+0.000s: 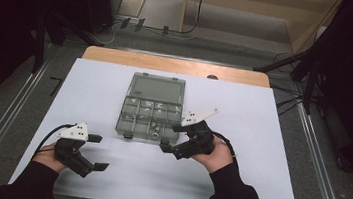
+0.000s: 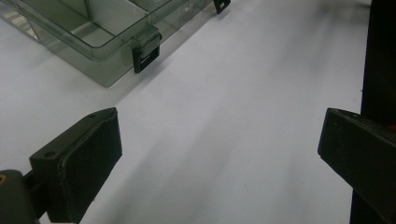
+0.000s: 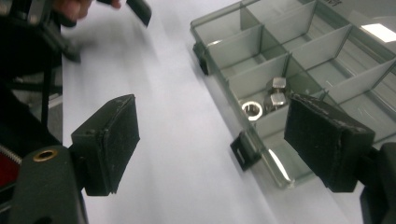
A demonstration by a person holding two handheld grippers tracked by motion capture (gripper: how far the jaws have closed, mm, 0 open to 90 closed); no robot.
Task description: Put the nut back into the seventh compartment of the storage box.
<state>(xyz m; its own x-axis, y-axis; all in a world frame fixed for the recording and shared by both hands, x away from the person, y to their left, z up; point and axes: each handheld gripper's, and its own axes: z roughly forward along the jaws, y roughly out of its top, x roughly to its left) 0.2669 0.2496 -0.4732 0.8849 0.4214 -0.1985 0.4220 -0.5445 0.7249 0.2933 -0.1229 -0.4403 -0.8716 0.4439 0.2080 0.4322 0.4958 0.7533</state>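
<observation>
Your right hand-held gripper (image 1: 170,138) — jaws wide, nothing between them, at the near right corner of the clear compartment box (image 1: 152,108) | your left hand-held gripper (image 1: 98,152) — jaws wide, empty, over bare table (image 1: 259,154), apart from the box | box mid-table, lid open, nuts (image 3: 270,99) in a near compartment

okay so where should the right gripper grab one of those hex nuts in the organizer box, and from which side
Take the hex nut lying flat nearest the box's front wall, probably from straight above. The divider walls of the organizer box close it in, so a level approach looks blocked. Set the jaws across two opposite flats; its open hole faces up. The right gripper is open beside the box's front edge.
</observation>
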